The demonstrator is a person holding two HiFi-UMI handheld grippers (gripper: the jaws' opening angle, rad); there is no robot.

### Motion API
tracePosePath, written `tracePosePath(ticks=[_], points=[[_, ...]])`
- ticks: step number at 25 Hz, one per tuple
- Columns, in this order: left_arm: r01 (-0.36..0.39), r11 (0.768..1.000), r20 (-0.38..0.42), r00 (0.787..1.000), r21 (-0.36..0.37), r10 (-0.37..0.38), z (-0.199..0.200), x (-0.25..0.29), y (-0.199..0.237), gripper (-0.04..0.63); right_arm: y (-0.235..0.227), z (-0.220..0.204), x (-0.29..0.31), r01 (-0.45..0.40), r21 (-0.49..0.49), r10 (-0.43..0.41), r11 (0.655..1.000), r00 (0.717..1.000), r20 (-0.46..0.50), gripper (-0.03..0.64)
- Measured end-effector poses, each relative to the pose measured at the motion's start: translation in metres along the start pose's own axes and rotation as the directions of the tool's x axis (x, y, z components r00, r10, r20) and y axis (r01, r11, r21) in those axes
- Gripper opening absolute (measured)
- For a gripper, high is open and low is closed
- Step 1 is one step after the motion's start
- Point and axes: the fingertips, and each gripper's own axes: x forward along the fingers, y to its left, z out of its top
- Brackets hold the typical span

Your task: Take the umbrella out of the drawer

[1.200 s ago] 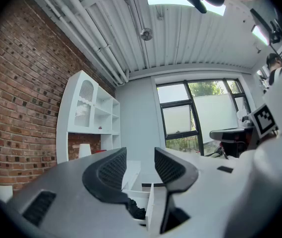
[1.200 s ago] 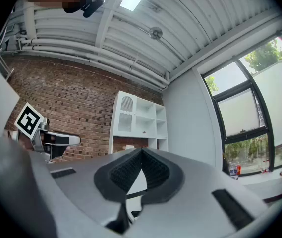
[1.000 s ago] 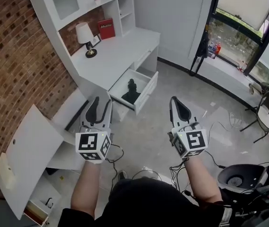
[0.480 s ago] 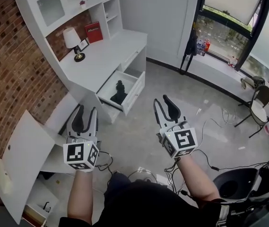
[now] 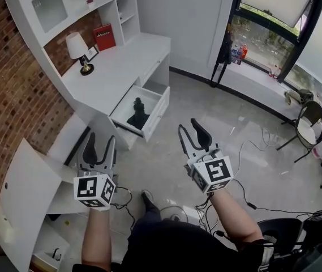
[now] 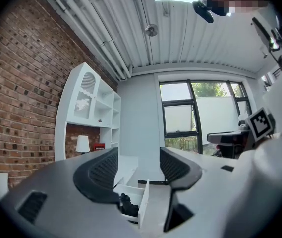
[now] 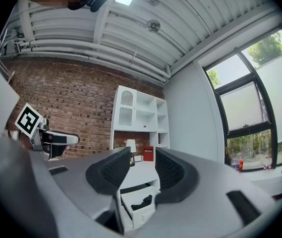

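Observation:
A black folded umbrella (image 5: 136, 116) lies in the open white drawer (image 5: 156, 110) of the desk, well ahead of both grippers. My left gripper (image 5: 98, 143) is held low at the left, its jaws opening wide with nothing between them. My right gripper (image 5: 191, 132) is at the centre right, jaws parted and still opening, also empty. In the left gripper view the umbrella (image 6: 127, 205) and drawer (image 6: 145, 208) show beyond the gripper (image 6: 140, 168). In the right gripper view the umbrella (image 7: 143, 201) sits in the drawer (image 7: 129, 199) past the gripper (image 7: 142, 170).
The white desk (image 5: 115, 67) carries a lamp (image 5: 77, 49) and a red book (image 5: 104, 37), with shelves above and a brick wall on the left. A white cabinet door (image 5: 28, 188) stands open at lower left. Cables (image 5: 251, 152) lie on the floor; a chair (image 5: 305, 126) stands at the right.
The right jaws have gone from shut to parted and the left jaws have widened. Both grippers sit lower in the picture, and the desk has slid left and up.

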Motion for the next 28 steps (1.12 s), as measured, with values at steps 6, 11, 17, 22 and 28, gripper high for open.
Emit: tracePosePath(ticks=[6, 11, 17, 22, 28], points=[[0.011, 0.999, -0.001, 1.000, -0.047, -0.011, -0.014, 0.056, 0.054, 0.242, -0.007, -0.015, 0.064, 0.035, 0.004, -0.035, 0.999, 0.999, -0.041, 0.141], [0.023, 0.997, 0.004, 1.000, -0.074, -0.022, -0.018, 0.091, 0.108, 0.242, -0.004, -0.018, 0.121, 0.079, 0.011, -0.078, 0.997, 0.995, -0.059, 0.141], [0.013, 0.994, 0.013, 1.000, -0.104, -0.011, -0.026, 0.116, 0.170, 0.242, 0.019, -0.024, 0.179, 0.069, -0.008, -0.070, 0.998, 0.993, -0.098, 0.141], [-0.006, 0.990, 0.021, 1.000, -0.138, 0.009, -0.031, 0.122, 0.202, 0.242, 0.031, -0.025, 0.211, 0.052, -0.010, -0.053, 0.999, 0.991, -0.125, 0.141], [-0.039, 0.989, 0.026, 0.999, -0.143, 0.044, -0.033, 0.129, 0.229, 0.242, 0.038, -0.026, 0.244, 0.030, -0.003, -0.030, 1.000, 0.993, -0.111, 0.141]])
